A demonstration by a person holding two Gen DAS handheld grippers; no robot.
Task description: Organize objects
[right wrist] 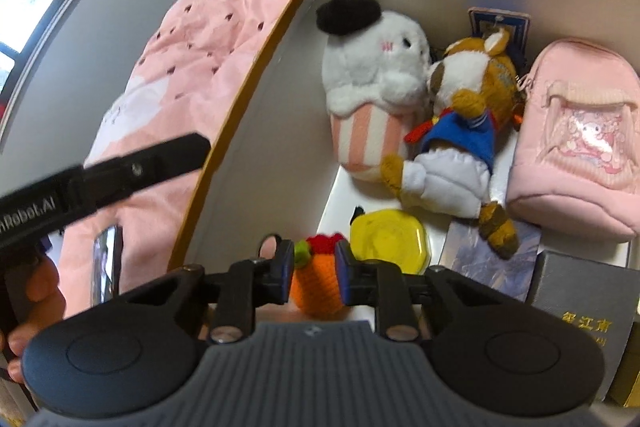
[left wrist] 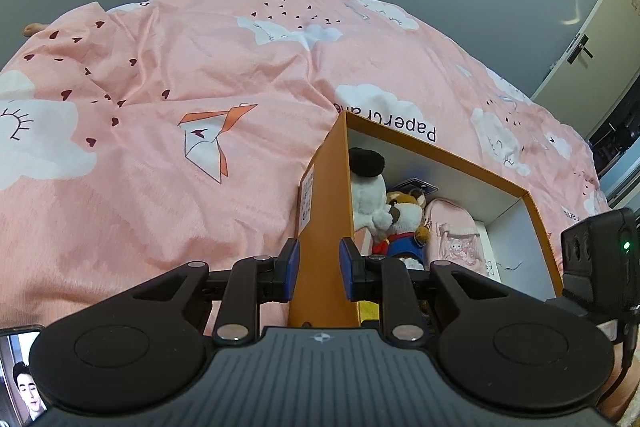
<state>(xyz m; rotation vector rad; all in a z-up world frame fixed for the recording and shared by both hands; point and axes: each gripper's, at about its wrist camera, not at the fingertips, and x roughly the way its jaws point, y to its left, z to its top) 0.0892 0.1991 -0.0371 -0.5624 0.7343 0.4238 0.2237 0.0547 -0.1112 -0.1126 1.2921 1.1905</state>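
Observation:
An orange box (left wrist: 320, 211) with white inner walls sits on the pink bed. My left gripper (left wrist: 319, 269) straddles its left wall, one finger outside and one inside; the pads look close to the wall but contact is unclear. In the right wrist view the box (right wrist: 240, 99) holds a white cupcake plush (right wrist: 372, 83), a brown fox plush in blue (right wrist: 468, 115), a pink pouch (right wrist: 576, 143) and a yellow lid (right wrist: 388, 239). My right gripper (right wrist: 314, 267) is shut on an orange crocheted carrot toy (right wrist: 316, 287) just above the box's near left corner.
The pink cloud-print duvet (left wrist: 200, 87) covers the bed around the box. A grey gift box (right wrist: 584, 291) and a silvery card (right wrist: 492, 259) lie in the box at the near right. A phone (right wrist: 106, 263) lies on the duvet at the left. A door (left wrist: 592, 27) stands at the right.

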